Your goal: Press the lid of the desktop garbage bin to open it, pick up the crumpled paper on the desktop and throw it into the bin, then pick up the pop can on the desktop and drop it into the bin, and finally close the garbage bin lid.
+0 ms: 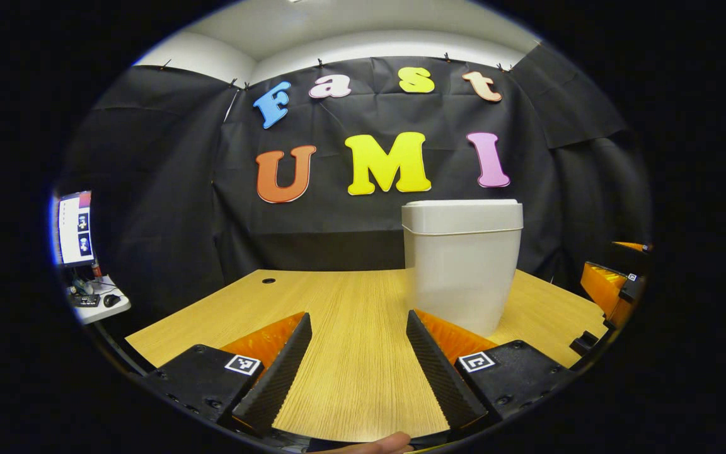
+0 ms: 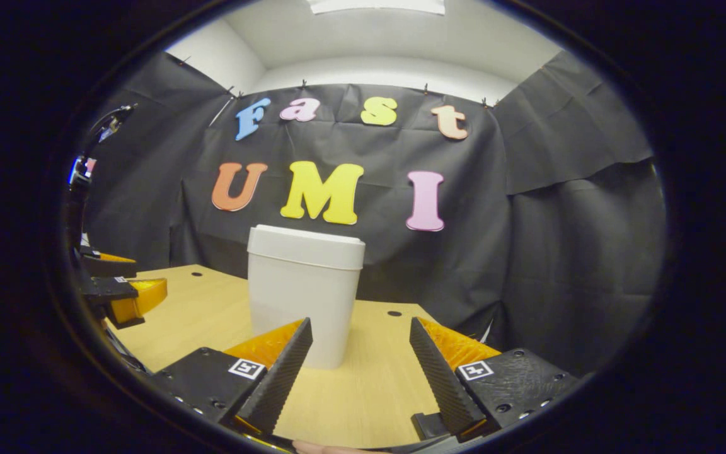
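Left gripper [image 1: 357, 353] — fingers spread wide, holding nothing, low over the tabletop [image 1: 338, 302]. Ahead and slightly right stands the garbage bin [image 1: 462, 265], upright, its lid [image 1: 462, 216] down. Right gripper [image 2: 360, 362] — likewise wide and empty, the bin just beyond its left finger. Either the task has not begun or it is finished: no paper or can in sight.

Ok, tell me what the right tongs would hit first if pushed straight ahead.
Probably nothing soon: the open right tongs point just right of the white plastic lidded bin, over the bare wooden tabletop, toward the black cloth wall. Depth is uncertain.
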